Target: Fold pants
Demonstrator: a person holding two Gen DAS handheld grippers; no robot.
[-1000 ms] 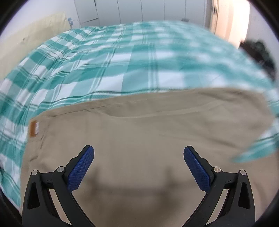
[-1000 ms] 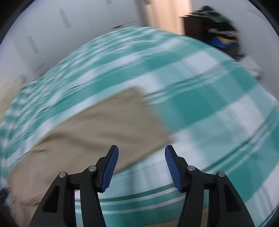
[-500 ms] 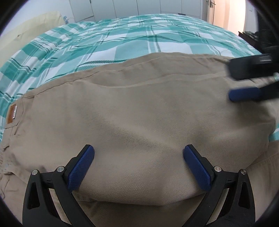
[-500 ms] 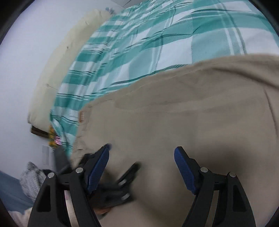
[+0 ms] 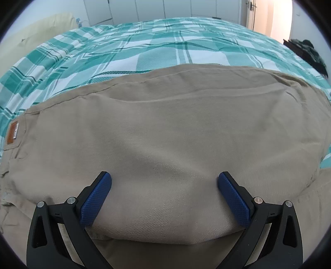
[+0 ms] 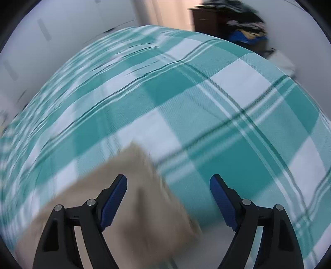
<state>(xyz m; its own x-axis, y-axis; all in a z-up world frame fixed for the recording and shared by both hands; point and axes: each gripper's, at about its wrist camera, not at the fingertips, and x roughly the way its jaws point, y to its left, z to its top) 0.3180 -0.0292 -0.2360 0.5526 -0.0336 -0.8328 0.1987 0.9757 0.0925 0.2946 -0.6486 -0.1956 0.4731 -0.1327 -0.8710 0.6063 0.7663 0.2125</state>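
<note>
Khaki pants lie folded across the teal checked bed cover, with a brown label at their left end. My left gripper is open and wide just over the near fold, and nothing is pinched between its blue pads. The right wrist view is blurred. My right gripper hangs over one end of the pants, and its jaws are opening. That end lies under the left finger and partly between the two, and no pad presses on it.
A cream pillow or headboard is at the far left, with white wardrobe doors behind the bed. Dark furniture piled with clothes stands past the bed's right side. Bare bed cover stretches beyond the pants.
The left gripper sank closer to the pants. The right gripper swung over the folded pants, showed briefly in the left view, then went back to the pants' end with its jaws wider.
</note>
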